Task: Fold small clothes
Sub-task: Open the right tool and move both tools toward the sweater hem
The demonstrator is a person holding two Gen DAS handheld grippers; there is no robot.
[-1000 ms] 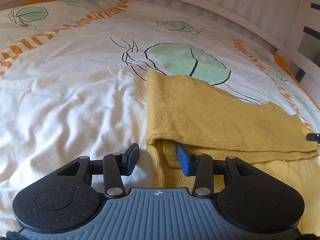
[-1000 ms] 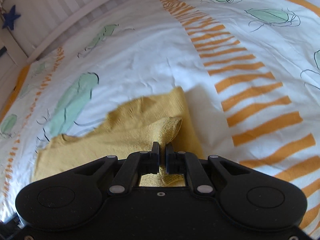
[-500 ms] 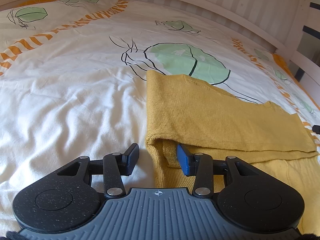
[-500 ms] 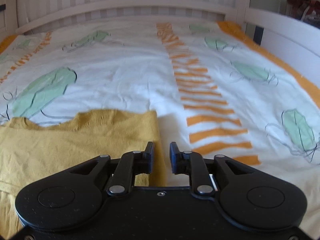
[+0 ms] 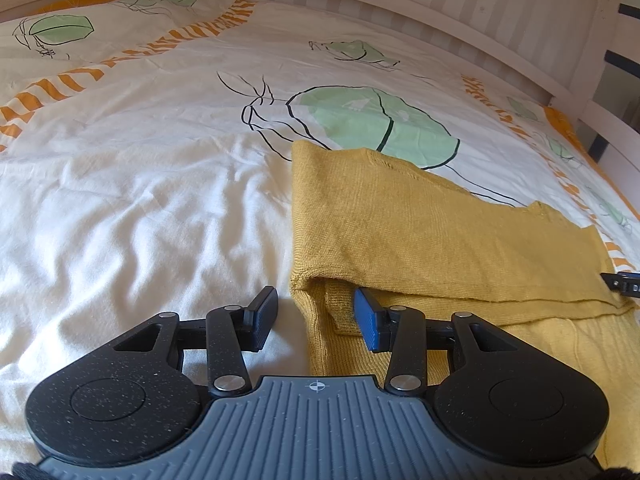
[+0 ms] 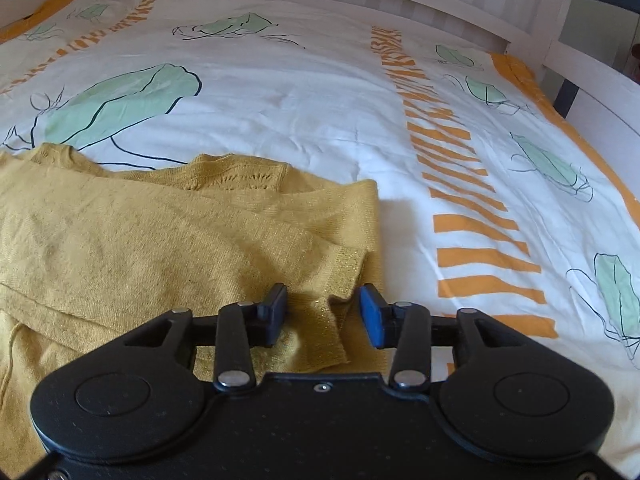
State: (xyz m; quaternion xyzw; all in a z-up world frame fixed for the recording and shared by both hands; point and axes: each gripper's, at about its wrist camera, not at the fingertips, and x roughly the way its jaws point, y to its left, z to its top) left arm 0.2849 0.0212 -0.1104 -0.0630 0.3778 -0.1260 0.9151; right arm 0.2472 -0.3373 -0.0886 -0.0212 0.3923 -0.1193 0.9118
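A mustard-yellow knit sweater (image 5: 420,224) lies flat on the bed, with a sleeve folded across its body. My left gripper (image 5: 316,316) is open and empty, low at the sweater's left folded edge, one finger on the bedsheet and one over the knit. My right gripper (image 6: 324,310) is open and empty, just above the folded sleeve's cuff (image 6: 340,276) at the sweater's right side (image 6: 200,232). The tip of the right gripper shows at the far right of the left wrist view (image 5: 622,282).
The bed cover (image 6: 320,92) is white with green leaf prints and orange striped bands. A white slatted bed frame (image 5: 400,4) runs along the far side and the right edge (image 6: 600,92).
My right gripper let go of the sleeve cuff it held a second ago, opened wide and drew back over the sweater's right side. The left gripper stayed put and open.
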